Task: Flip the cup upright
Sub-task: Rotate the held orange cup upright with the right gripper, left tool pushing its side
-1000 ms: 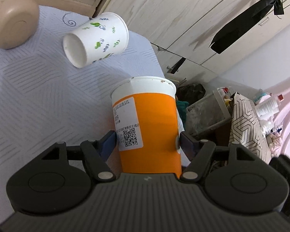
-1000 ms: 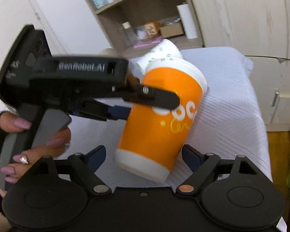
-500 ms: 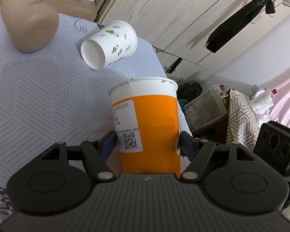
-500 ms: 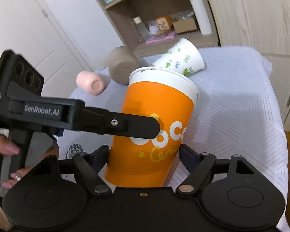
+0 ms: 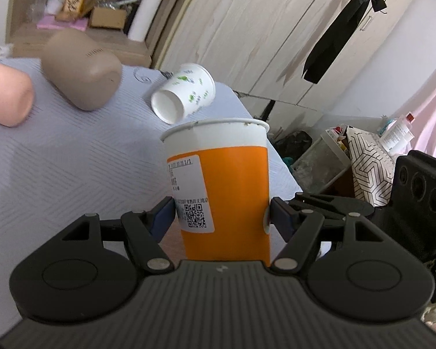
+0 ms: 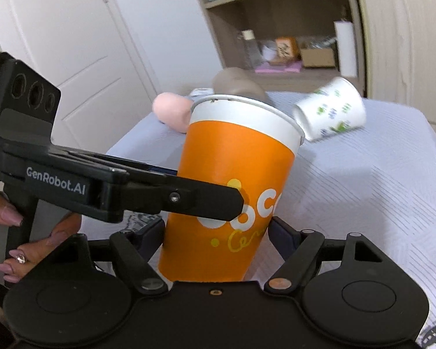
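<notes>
1. Orange cup (image 5: 232, 195): paper, smooth, faintly glossy, with a matt white printed label.
2. White cup (image 5: 186, 97): paper, matt, printed with small green and blue leaves.
3. Tablecloth (image 5: 72, 168): woven cloth, matt, ribbed in fine lines.
4. Brown cup (image 5: 81, 72) and pink cup (image 5: 5, 93): smooth, matt; material unclear.
5. Left gripper (image 5: 222, 218): matt black plastic, ribbed on top, with shiny metal pivot pins.
6. Cabinet doors (image 5: 261, 35): pale wood grain, matt.

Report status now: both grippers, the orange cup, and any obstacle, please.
Left gripper shut on orange cup, mouth up. Right gripper open around it. White cup lying behind, apart.
</notes>
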`<state>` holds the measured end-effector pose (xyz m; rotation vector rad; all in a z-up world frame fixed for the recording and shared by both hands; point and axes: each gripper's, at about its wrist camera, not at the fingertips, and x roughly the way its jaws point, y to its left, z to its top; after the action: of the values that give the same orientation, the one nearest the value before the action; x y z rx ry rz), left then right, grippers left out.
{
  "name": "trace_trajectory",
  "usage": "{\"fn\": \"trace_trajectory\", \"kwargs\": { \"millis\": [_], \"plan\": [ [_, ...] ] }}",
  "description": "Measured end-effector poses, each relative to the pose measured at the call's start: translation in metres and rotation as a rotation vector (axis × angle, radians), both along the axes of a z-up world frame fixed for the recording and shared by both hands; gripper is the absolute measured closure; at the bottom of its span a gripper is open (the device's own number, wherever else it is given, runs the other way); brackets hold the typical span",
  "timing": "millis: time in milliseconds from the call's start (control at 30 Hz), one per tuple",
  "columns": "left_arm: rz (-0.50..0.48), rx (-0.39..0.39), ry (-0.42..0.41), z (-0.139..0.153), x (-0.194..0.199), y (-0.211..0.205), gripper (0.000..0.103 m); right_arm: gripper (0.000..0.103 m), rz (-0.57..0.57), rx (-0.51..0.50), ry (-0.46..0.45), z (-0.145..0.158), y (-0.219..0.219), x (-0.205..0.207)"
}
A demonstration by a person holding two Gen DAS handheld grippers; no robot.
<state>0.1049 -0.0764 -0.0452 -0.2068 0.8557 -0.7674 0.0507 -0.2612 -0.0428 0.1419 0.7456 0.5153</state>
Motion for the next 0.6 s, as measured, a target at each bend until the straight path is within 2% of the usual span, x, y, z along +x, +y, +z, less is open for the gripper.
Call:
{"fn": "trace_trajectory", "kwargs": {
  "millis": [200, 600],
  "plan": [
    [0.030, 0.007, -0.093, 0.013, -0.010, 0.029, 0.033, 0.021, 0.034, -0.030, -0.085, 0.010, 0.028, -0.002],
    [0.073, 0.017, -0.232, 0.037, -0.001, 0.065, 0.033, 0.021, 0.127, -0.186, -0.356, 0.024, 0.069, 0.003]
  ]
}}
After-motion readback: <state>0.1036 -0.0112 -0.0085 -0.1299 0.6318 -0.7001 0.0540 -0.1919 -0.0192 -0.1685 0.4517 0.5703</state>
